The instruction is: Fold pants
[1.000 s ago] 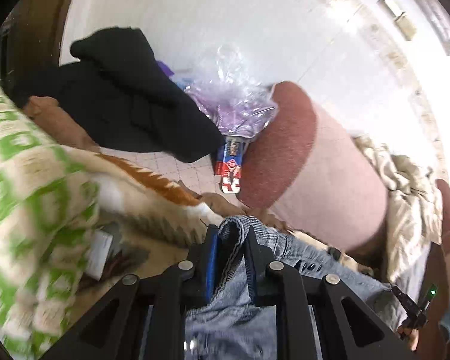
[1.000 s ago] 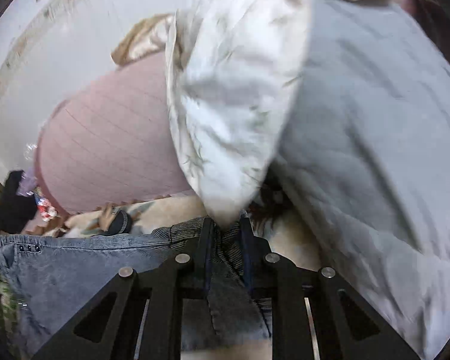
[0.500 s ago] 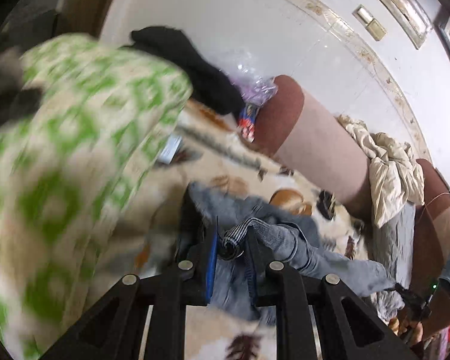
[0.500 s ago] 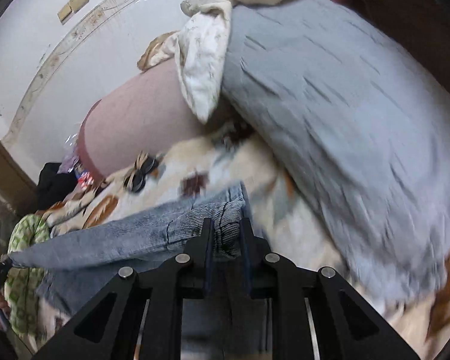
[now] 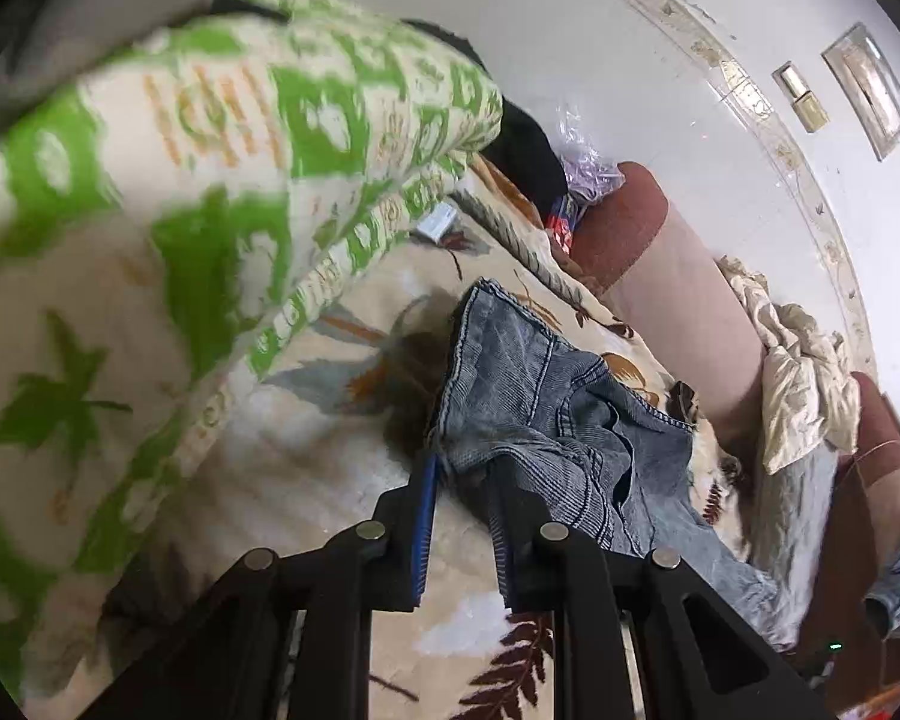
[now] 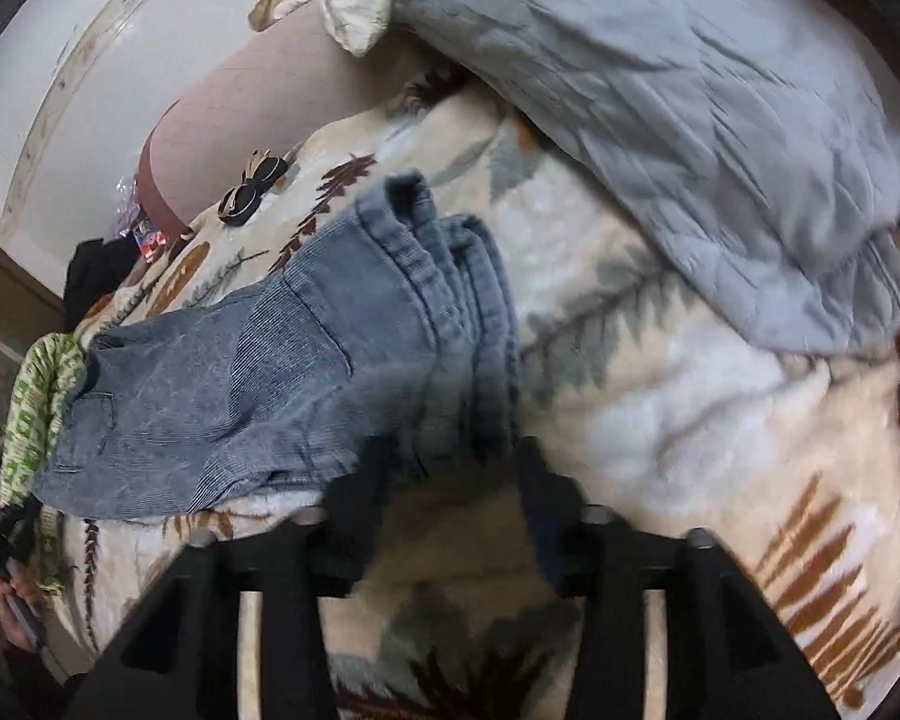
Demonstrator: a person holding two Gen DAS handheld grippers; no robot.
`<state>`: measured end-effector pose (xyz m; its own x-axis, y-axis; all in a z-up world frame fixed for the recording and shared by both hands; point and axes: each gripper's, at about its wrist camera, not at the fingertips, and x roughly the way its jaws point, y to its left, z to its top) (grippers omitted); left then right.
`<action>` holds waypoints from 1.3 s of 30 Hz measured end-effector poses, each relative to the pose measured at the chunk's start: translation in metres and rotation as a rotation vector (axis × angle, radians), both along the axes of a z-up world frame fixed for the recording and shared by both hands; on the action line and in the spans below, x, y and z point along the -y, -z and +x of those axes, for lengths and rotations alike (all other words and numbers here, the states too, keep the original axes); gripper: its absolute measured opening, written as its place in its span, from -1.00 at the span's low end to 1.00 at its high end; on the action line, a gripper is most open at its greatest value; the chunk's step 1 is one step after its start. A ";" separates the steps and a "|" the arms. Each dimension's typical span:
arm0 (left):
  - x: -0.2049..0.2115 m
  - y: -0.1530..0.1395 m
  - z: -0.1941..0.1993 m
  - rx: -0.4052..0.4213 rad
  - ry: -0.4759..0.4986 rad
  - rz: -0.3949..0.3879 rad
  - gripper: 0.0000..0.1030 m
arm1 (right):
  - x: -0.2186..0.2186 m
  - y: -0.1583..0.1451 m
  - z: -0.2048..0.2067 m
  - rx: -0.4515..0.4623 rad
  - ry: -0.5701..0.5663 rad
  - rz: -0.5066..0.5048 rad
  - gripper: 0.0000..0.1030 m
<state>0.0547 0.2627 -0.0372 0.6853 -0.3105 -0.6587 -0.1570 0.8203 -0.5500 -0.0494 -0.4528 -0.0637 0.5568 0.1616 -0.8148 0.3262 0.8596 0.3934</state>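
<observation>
Green-and-cream quilt (image 5: 222,180) bunched left of the pants (image 5: 540,396), ribbed blue denim crumpled on fleecy leaf-print blanket (image 6: 660,396). Left gripper (image 5: 459,480) pinching a denim corner, narrow. Right gripper (image 6: 450,468) opening, stacked hems just ahead, pads apart. Grey quilted duvet (image 6: 690,90) crowding right. No readable labels.

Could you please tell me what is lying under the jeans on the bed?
The jeans lie on a cream blanket with a leaf print, which shows all around them. Whatever part of the blanket, or anything else, sits directly beneath the denim is covered and cannot be seen.
</observation>
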 end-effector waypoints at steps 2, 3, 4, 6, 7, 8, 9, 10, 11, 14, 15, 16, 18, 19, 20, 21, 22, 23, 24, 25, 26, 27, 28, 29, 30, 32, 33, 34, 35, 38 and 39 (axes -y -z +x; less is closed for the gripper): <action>0.003 -0.021 -0.010 0.081 -0.037 0.076 -0.64 | 0.005 -0.013 -0.002 0.067 0.013 0.011 -0.05; 0.005 -0.033 -0.015 0.127 -0.052 0.110 -0.64 | 0.007 -0.021 -0.001 0.111 0.021 0.022 0.03; 0.008 -0.047 -0.023 0.187 -0.078 0.141 -0.64 | 0.008 -0.028 0.000 0.150 0.029 0.033 0.08; 0.020 -0.065 -0.032 0.267 -0.079 0.165 -0.63 | 0.009 -0.039 0.005 0.213 0.045 0.042 0.21; 0.033 -0.073 -0.033 0.299 -0.044 0.177 -0.63 | 0.009 -0.040 0.010 0.226 0.046 0.046 0.21; 0.048 -0.077 -0.034 0.314 -0.007 0.191 -0.63 | 0.010 -0.041 0.016 0.235 0.045 0.051 0.21; 0.066 -0.079 -0.033 0.319 0.042 0.200 -0.63 | 0.010 -0.040 0.026 0.239 0.047 0.057 0.22; 0.082 -0.077 -0.032 0.319 0.087 0.196 -0.62 | 0.011 -0.038 0.033 0.236 0.051 0.057 0.22; 0.096 -0.074 -0.030 0.313 0.126 0.189 -0.62 | 0.011 -0.036 0.040 0.231 0.057 0.054 0.22; 0.145 -0.049 -0.016 0.247 0.236 0.179 -0.62 | 0.015 -0.023 0.067 0.199 0.083 0.058 0.22; 0.157 -0.037 -0.011 0.220 0.266 0.176 -0.62 | 0.017 -0.017 0.076 0.187 0.088 0.070 0.22; 0.167 -0.027 -0.007 0.195 0.289 0.171 -0.62 | 0.017 -0.012 0.082 0.176 0.090 0.075 0.22; 0.178 -0.008 -0.001 0.151 0.321 0.165 -0.62 | 0.014 -0.001 0.095 0.136 0.079 0.068 0.22; 0.182 0.000 0.002 0.132 0.330 0.168 -0.62 | 0.012 0.003 0.098 0.122 0.069 0.058 0.22; 0.185 0.005 0.003 0.118 0.334 0.175 -0.62 | 0.007 0.009 0.104 0.094 0.047 0.034 0.22; 0.187 0.008 0.005 0.112 0.333 0.184 -0.62 | 0.002 0.012 0.108 0.065 0.032 -0.004 0.10; 0.188 0.011 0.008 0.109 0.329 0.190 -0.62 | -0.002 0.013 0.110 0.053 0.026 -0.035 -0.09; 0.190 0.012 0.010 0.107 0.326 0.193 -0.62 | -0.004 0.013 0.111 0.041 0.020 -0.062 -0.56; 0.192 0.012 0.012 0.109 0.324 0.199 -0.62 | -0.004 0.010 0.111 0.046 0.028 -0.069 -0.62; 0.194 0.012 0.012 0.116 0.322 0.214 -0.62 | -0.002 0.006 0.108 0.074 0.040 -0.064 -0.62; 0.196 0.012 0.012 0.123 0.322 0.228 -0.62 | 0.000 0.001 0.106 0.108 0.048 -0.064 -0.63; 0.198 0.012 0.012 0.129 0.323 0.243 -0.62 | 0.001 -0.007 0.104 0.136 0.057 -0.078 -0.63; 0.200 0.011 0.012 0.134 0.325 0.259 -0.62 | 0.001 -0.011 0.103 0.154 0.063 -0.090 -0.63; 0.202 0.011 0.013 0.138 0.328 0.271 -0.62 | 0.001 -0.016 0.103 0.173 0.069 -0.097 -0.63; 0.204 0.011 0.014 0.140 0.329 0.278 -0.62 | 0.001 -0.020 0.102 0.202 0.080 -0.101 -0.63; 0.205 0.011 0.016 0.142 0.327 0.287 -0.62 | 0.003 -0.019 0.103 0.215 0.092 -0.108 -0.63; 0.205 0.012 0.016 0.141 0.326 0.285 -0.62 | 0.005 -0.012 0.107 0.189 0.089 -0.095 -0.63; 0.205 0.013 0.018 0.137 0.323 0.283 -0.62 | 0.008 -0.002 0.111 0.146 0.086 -0.076 -0.61; 0.205 0.015 0.020 0.130 0.322 0.284 -0.62 | 0.011 0.009 0.113 0.095 0.090 -0.058 -0.54; 0.204 0.016 0.023 0.123 0.312 0.291 -0.62 | 0.022 0.036 0.111 -0.038 0.128 -0.001 -0.34; 0.202 0.015 0.022 0.126 0.307 0.287 -0.62 | 0.025 0.030 0.104 -0.009 0.138 0.012 -0.34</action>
<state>0.0769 0.0605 -0.0523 0.6706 -0.3286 -0.6651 0.1718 0.9409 -0.2918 0.0549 -0.4776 -0.0935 0.5672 0.0940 -0.8182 0.4444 0.8014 0.4002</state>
